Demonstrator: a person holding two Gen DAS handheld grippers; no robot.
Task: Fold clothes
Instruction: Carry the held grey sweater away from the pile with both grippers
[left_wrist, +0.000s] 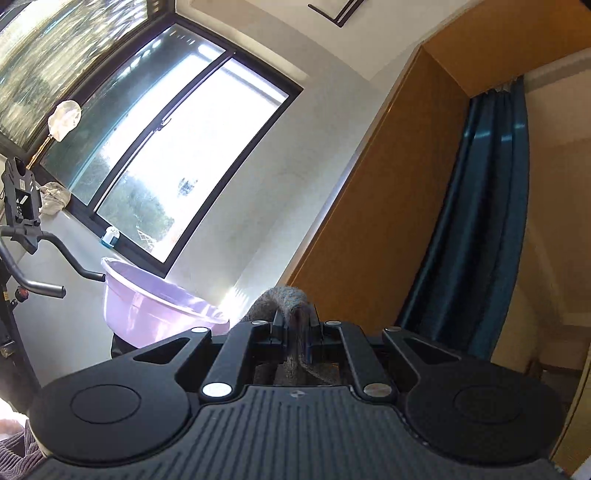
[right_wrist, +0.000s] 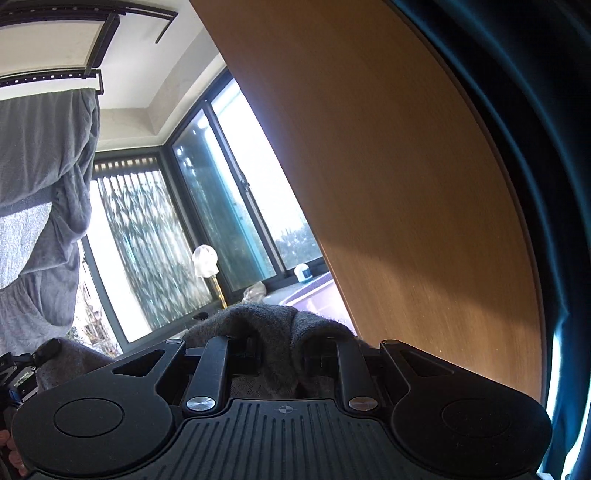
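A home's sunroom: wide sliding windows (left_wrist: 192, 155); lilac wash basin (left_wrist: 155, 310); grey laundry (right_wrist: 44, 192) hung overhead; blue curtain (left_wrist: 476, 206); exercise machine (left_wrist: 22, 229).

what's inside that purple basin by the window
Only the purple basin's bare inner wall shows. Its bottom is hidden by its near rim and the left tool.

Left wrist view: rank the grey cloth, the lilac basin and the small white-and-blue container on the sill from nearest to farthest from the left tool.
1. Grey cloth, pinched in the left tool.
2. Lilac basin, left of the tool, just beyond it.
3. White-and-blue container, on the window sill behind the basin.
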